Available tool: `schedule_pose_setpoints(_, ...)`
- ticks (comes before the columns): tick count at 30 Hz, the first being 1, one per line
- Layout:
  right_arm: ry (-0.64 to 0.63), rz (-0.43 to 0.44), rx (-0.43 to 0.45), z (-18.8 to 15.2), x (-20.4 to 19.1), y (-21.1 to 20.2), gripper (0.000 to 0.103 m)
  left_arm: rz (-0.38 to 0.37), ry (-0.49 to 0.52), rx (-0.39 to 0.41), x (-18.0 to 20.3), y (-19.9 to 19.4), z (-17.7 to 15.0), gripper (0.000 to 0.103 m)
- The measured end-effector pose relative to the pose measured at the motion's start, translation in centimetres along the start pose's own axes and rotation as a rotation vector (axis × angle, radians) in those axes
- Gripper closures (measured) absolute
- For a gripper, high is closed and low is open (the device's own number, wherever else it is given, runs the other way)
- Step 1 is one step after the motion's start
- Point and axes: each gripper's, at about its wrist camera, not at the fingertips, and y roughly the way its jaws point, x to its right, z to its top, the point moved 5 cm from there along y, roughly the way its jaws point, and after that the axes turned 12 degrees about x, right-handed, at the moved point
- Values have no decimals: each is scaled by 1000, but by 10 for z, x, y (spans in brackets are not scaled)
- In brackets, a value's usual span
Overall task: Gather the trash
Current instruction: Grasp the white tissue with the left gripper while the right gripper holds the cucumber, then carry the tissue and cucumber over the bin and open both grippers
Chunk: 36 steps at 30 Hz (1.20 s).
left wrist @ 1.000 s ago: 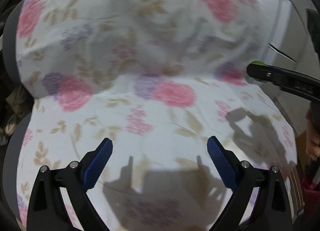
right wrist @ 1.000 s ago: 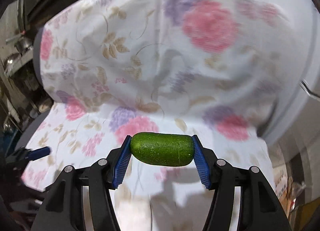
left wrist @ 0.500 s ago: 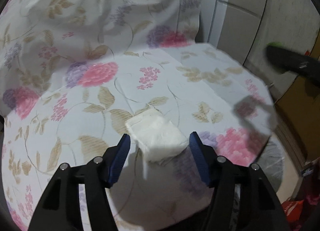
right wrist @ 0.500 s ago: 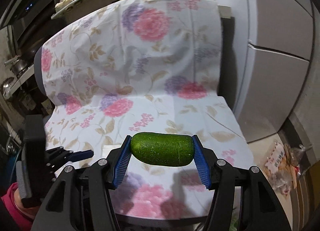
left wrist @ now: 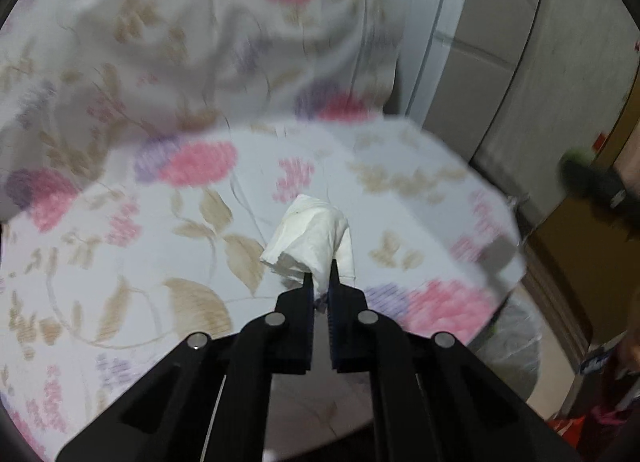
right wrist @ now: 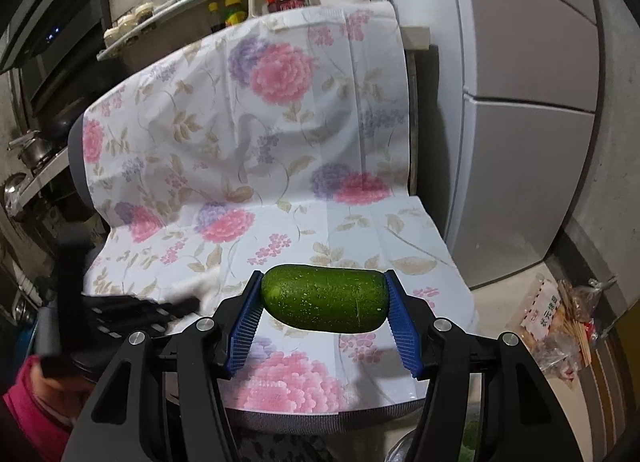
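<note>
Both loaded: left hand-held gripper (left wrist: 320, 276) pinched tight on tissue (left wrist: 312, 234), right hand-held gripper (right wrist: 324, 302) around cucumber (right wrist: 324, 298).

A crumpled white tissue (left wrist: 316, 236) is lifted over the middle of the flowered chair seat (left wrist: 120, 262). A green cucumber piece (right wrist: 325, 299) lies level above the seat's front edge.

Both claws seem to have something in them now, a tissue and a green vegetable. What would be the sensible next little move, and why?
Probably lift the left gripper straight up off the seat. Its jaws are pinched shut on the crumpled tissue, which sits just above the flowered chair cover, and the right gripper already holds the green cucumber piece clear of it.
</note>
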Motion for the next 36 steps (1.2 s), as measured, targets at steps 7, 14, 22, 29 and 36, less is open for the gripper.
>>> schedule_pose_setpoints(7,-35,20,-23,-24,-25,-12,44,64,-26,68,-5,-54,-4,100)
schedule_pose_setpoints(14,-30,-6,-73,-62,-29,-36,44,0,-50,10,7,-61,-40,100)
schedule_pose_setpoints(22,-12,-131,-52,-73,5,-98,44,-176,23,33,65,-79,-40,100)
schedule_pose_setpoints(29,13,-263,-47,-81,50,-146,43,-355,135,20,142,-80,-46,99)
schedule_pose_setpoints(36,116,-370,-82,-101,103,-168,44,-513,238,-81,219,-56,-65,99)
